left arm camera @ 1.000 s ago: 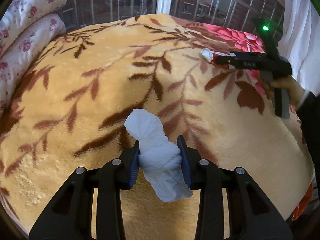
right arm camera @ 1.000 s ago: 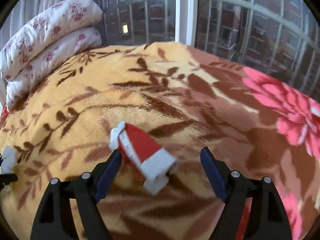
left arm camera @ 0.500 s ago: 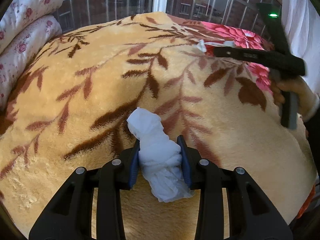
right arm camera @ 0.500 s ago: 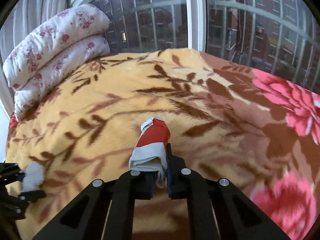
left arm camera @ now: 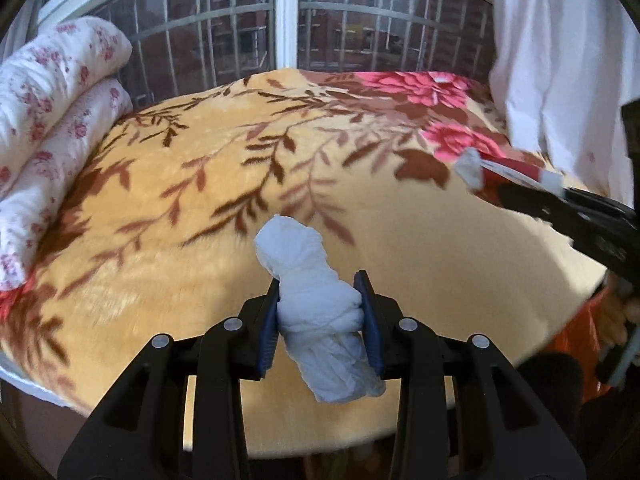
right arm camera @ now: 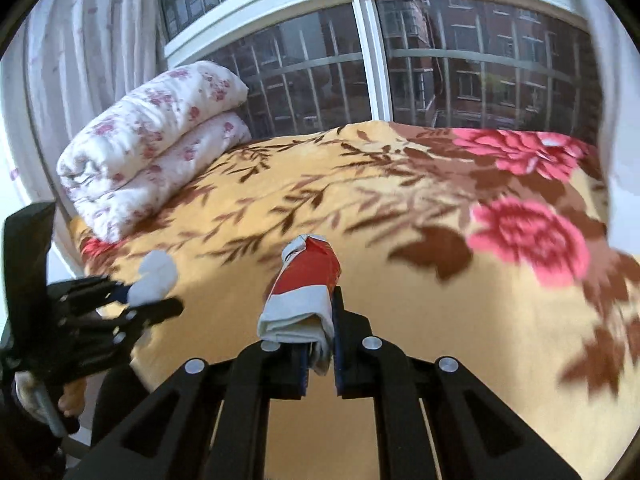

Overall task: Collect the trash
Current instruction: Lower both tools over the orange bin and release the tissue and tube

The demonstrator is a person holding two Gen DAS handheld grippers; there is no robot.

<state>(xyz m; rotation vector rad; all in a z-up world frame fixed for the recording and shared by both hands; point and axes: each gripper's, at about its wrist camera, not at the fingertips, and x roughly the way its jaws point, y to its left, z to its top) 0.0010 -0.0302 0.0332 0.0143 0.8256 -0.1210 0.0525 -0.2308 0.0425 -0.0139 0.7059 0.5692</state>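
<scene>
A second ago the right tongs stood wide open around the flattened red-and-white paper wrapper, which lay on the yellow plush blanket with brown leaves and pink flowers. Now their blue pads are pressed nearly together on the wrapper's white end, and its red part sticks out forward past the tips, lifted clear of the blanket. Both views have drawn back towards the near edge of the bed, so more of the barred window and the folded white quilt with pink flowers shows.

The left tongs are unchanged: partly closed, pads squeezing the twisted wad of white tissue paper at its middle, one end poking forward and the other hanging back between the arms, above the blanket.
</scene>
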